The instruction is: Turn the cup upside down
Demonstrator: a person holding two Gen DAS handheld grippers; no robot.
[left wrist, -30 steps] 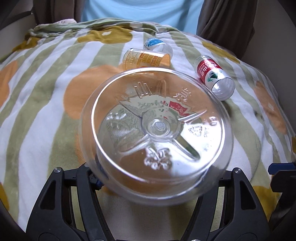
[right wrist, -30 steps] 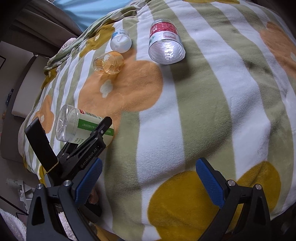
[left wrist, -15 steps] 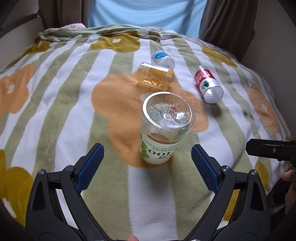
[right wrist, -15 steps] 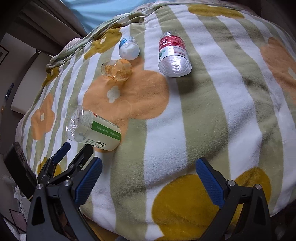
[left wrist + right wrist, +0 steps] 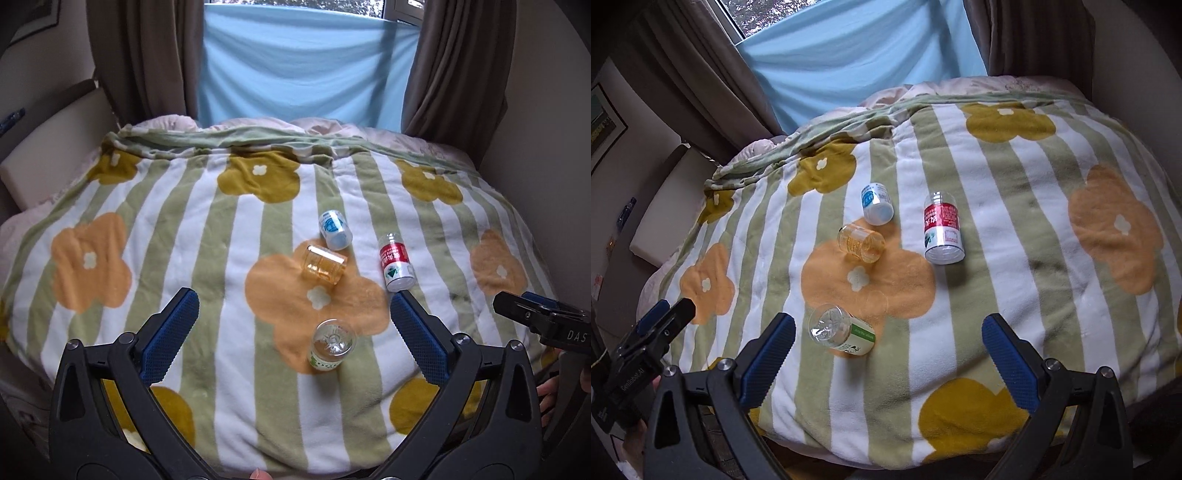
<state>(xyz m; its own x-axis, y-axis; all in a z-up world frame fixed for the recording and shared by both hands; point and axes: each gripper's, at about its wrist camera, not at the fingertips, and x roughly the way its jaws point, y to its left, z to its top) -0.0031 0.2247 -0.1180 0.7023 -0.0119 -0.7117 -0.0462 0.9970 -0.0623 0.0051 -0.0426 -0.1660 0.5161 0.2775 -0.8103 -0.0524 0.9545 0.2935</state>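
A clear cup with a green label [image 5: 331, 349] stands base-up, mouth down, on the striped blanket, at the near edge of an orange flower. My left gripper [image 5: 291, 312] is open and empty, and the cup sits low between its blue pads [image 5: 173, 325] without touching them. In the right wrist view the same cup [image 5: 842, 332] is just beyond the left pad of my right gripper [image 5: 888, 326], which is open and holds nothing. The left gripper [image 5: 652, 332] shows at that view's left edge.
Three more cups lie on their sides farther back: an orange one [image 5: 323, 264], a blue-and-white one [image 5: 334, 230] and a red-labelled one [image 5: 395, 266]. The flowered blanket [image 5: 229, 240] covers a bed, which drops off at its near and side edges. Curtains [image 5: 147, 59] hang behind.
The left gripper let go of the green-label cup, leaving it base-up on the blanket. Both grippers then pulled back and up, so the cups look much smaller now.
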